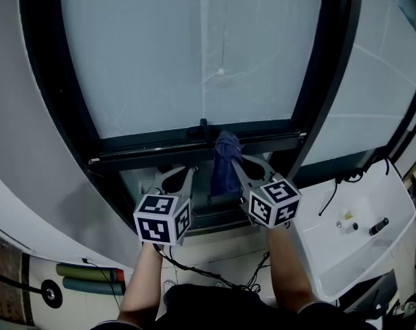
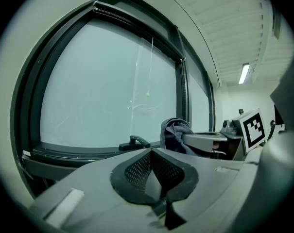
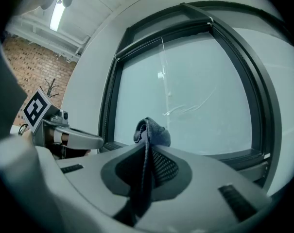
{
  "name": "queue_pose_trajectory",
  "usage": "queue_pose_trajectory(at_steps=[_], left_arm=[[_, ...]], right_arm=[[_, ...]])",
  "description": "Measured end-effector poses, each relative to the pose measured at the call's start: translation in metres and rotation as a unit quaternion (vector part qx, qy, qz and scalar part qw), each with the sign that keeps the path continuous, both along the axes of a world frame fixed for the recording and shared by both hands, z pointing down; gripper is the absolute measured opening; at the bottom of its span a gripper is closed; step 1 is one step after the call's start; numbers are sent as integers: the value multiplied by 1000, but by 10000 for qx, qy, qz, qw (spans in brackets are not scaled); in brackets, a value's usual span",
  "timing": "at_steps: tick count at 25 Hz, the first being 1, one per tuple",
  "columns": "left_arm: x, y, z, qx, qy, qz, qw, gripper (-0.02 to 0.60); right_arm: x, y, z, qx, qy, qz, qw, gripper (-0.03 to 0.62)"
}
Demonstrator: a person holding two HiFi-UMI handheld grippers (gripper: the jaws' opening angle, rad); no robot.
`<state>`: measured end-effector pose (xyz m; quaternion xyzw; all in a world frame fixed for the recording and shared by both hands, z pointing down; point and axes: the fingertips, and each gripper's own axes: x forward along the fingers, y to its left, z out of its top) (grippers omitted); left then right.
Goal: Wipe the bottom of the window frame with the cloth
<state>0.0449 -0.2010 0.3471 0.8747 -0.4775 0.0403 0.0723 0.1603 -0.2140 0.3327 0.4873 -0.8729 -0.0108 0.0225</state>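
In the head view the window frame point(image 1: 194, 145) runs off the top edge and the person's forearms point(image 1: 142, 280) off the bottom. Whether the cloth point(image 1: 225, 162) touches the frame cannot be told. The bits point(image 1: 378, 225) on the white tray point(image 1: 345, 260) are too small to name. The cloth's lower end vanishes between the right tongs point(image 3: 146, 147)

Dark blue cloth point(image 1: 226, 158), against a black window frame point(image 1: 194, 145) round pale, frosted grey-blue glass point(image 1: 194, 53). Black-and-white square markers point(image 1: 159, 220) on the light grey left tool point(image 1: 187, 172) and right tool point(image 1: 236, 162). Dark, dotted mesh on their pads point(image 2: 137, 171). Red-brown brick wall point(image 3: 35, 67) left of the window frame.
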Motion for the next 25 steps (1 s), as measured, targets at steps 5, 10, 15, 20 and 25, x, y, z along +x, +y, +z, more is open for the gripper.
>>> queue_pose_trajectory(at_steps=[5,10,15,20,25], left_arm=[[5,-1,-1,7,-12,-2,10000,8],[9,-3,-2,20,-46,-11,10000,8],[12,-5,-1,17,-68,-3,10000,8],[14,-7,0,2,-66,-4,10000,8],[16,-5,1,-14,-77,-20,10000,8]], right_arm=[[6,-2,-1,8,9,10,10000,32],[11,-2,0,-3,3,-10,10000,32],[15,-4,1,-32,-7,-12,10000,32],[17,-4,1,-35,15,-28,10000,32],[20,-3,2,-51,18,-46,10000,32]])
